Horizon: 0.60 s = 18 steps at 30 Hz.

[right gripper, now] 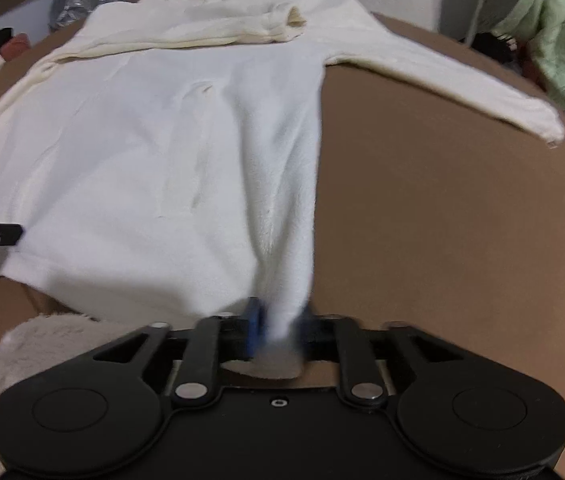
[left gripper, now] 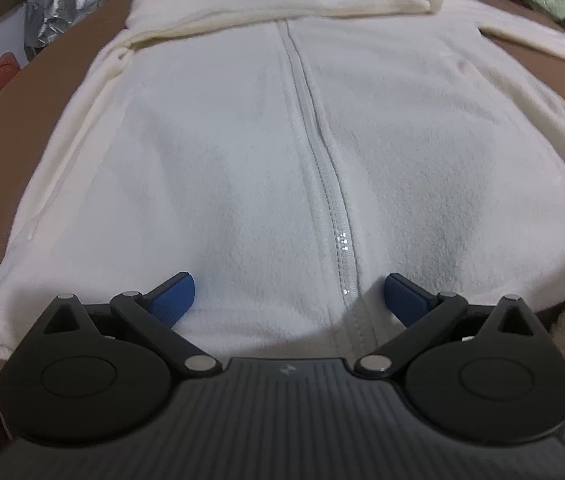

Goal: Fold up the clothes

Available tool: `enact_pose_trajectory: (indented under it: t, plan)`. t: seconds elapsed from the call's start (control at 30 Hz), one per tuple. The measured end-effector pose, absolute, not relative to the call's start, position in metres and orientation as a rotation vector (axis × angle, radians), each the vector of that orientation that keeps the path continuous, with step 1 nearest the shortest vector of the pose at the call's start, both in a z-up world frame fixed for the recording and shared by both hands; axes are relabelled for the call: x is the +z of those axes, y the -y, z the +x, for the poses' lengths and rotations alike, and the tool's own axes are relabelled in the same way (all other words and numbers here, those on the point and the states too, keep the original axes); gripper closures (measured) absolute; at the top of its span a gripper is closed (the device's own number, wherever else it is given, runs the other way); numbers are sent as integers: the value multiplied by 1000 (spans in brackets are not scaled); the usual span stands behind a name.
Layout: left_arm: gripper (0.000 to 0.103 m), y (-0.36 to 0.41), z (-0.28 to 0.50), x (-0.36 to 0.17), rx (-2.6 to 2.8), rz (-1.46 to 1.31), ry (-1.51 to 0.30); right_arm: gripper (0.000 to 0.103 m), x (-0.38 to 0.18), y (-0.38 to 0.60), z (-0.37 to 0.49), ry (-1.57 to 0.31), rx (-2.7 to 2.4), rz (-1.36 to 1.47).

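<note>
White fleece jacket (left gripper: pixel 242 152) lies on brown table (right gripper: pixel 442 240).

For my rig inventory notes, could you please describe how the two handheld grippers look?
Both the left gripper and right gripper are matte black plastic: ribbed body, two round discs, linkage bars with silver pivot pins, and blue textured fingertip pads. No cables or sleeves show.

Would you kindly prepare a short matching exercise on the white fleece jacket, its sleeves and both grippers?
Things:
1. left gripper
2. right gripper
3. one sleeve
4. other sleeve

States:
A. stretched out on the brown table
B. jaws wide apart over the zipper
C. pinching the white fleece jacket at its hem corner
D. folded across the chest

Pairs: 1-B, 2-C, 3-D, 4-A
</note>
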State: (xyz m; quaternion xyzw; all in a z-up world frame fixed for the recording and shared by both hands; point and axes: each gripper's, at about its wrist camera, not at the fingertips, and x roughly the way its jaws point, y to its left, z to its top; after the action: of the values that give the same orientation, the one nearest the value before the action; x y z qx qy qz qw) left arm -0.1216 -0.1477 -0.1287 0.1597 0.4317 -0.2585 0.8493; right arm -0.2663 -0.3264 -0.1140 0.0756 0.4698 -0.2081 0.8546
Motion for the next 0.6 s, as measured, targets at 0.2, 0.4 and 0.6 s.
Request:
enact_pose_trajectory:
  t: [0.2,0.4,0.6]
  plan:
    - [0,149,-130,-102,-555,277,-797,33,-81,334,-279,-854,-461,169]
    - [0,166,-142,-77,-508,315,-767,24,-58,338,-286,-768,-412,245]
    - [0,188,-142,-53,-526,299,-704,19,-45,342,-292,-663,-414,283]
